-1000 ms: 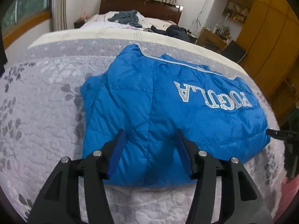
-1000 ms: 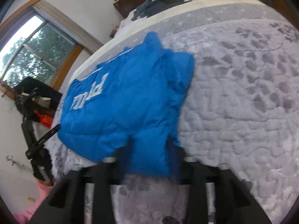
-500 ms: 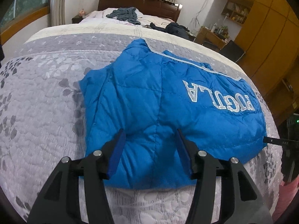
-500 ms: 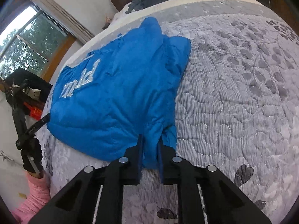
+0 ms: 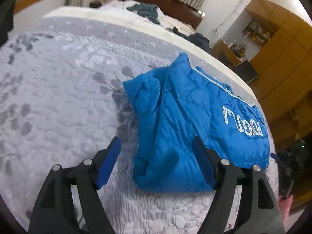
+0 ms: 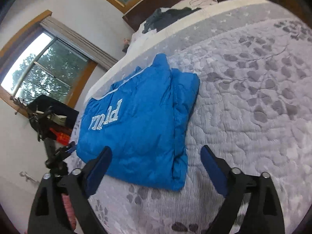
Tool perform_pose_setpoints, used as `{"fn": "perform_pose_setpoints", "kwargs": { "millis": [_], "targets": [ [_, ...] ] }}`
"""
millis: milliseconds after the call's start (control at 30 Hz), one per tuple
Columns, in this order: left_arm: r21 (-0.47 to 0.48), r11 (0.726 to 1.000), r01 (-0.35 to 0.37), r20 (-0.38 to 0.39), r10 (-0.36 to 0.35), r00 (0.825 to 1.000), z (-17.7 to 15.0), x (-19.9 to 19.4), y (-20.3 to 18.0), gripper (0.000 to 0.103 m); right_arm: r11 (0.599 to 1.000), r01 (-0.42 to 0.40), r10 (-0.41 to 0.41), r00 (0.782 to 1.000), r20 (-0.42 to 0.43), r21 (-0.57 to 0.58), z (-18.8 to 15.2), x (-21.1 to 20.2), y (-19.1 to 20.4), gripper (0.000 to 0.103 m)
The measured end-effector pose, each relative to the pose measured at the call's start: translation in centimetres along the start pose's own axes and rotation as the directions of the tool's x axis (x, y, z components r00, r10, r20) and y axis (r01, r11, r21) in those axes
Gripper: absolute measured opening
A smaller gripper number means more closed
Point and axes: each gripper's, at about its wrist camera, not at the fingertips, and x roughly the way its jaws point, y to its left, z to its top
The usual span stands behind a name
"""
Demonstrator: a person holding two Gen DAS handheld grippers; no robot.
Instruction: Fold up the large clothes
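Note:
A blue padded jacket point(image 5: 187, 120) with white lettering lies folded into a compact rectangle on the grey quilted bedspread point(image 5: 58, 101). In the left wrist view my left gripper point(image 5: 156, 146) is open, hovering over the jacket's near left corner, nothing between its blue pads. In the right wrist view the same jacket point(image 6: 140, 117) lies flat ahead and to the left. My right gripper point(image 6: 156, 154) is open just above the jacket's near edge, holding nothing.
The bedspread point(image 6: 253, 107) stretches wide to the right of the jacket. A second bed with dark clothes point(image 5: 148, 13) stands behind. Wooden cabinets point(image 5: 282, 48) line the right wall. A tripod point(image 6: 54, 156) and dark gear stand off the bed's edge under the window point(image 6: 44, 68).
My right gripper let go of the jacket's near corner and opened wide, pulling back. The left gripper shifted left and drew away, so the jacket now sits to its right.

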Motion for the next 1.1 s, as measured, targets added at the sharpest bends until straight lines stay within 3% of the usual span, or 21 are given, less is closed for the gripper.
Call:
{"fn": "perform_pose_setpoints", "kwargs": {
  "millis": [167,333,433,567,633,667,800,900,1100],
  "targets": [
    [0.001,0.996,0.088,-0.027,-0.088,0.996,1.5,2.9,0.5,0.075,0.999,-0.019,0.021,0.999,-0.028,0.047,1.5,2.7,-2.1,0.095],
    [-0.054,0.975,0.216,-0.080,-0.220,0.972,3.2,6.1,0.7,0.077,0.995,-0.070,0.076,0.995,-0.070,0.075,2.6,5.6,-3.3,0.095],
    [-0.074,0.965,0.251,-0.106,-0.258,0.960,3.9,8.0,0.2,0.084,0.996,-0.075,0.078,0.994,-0.076,0.038,3.1,6.9,-2.6,0.096],
    [-0.050,0.972,0.232,-0.126,-0.236,0.964,4.5,9.3,-1.2,0.085,0.997,-0.078,0.078,0.993,-0.089,-0.003,3.7,8.5,-1.1,0.092],
    [-0.034,0.979,0.200,-0.122,-0.203,0.972,4.8,9.7,-1.8,0.076,0.997,-0.077,0.074,0.991,-0.107,-0.024,3.9,9.7,0.0,0.083],
    [-0.032,0.983,0.183,-0.118,-0.186,0.975,4.8,9.7,-1.8,0.067,0.997,-0.063,0.059,0.993,-0.105,-0.035,3.8,10.0,0.5,0.079],
    [-0.015,0.989,0.149,-0.077,-0.150,0.986,4.4,8.7,-2.5,0.039,0.997,-0.061,0.057,0.995,-0.079,-0.054,3.1,9.2,1.8,0.051],
    [-0.033,0.987,0.160,-0.045,-0.161,0.986,4.0,7.5,-2.7,0.028,0.995,-0.068,0.065,0.996,-0.055,-0.067,2.9,8.2,2.6,0.040],
    [-0.037,0.970,0.239,-0.007,-0.240,0.971,3.2,4.3,-3.7,0.019,0.988,-0.084,0.083,0.996,-0.010,-0.130,2.0,5.0,5.7,0.033]
  ]
}}
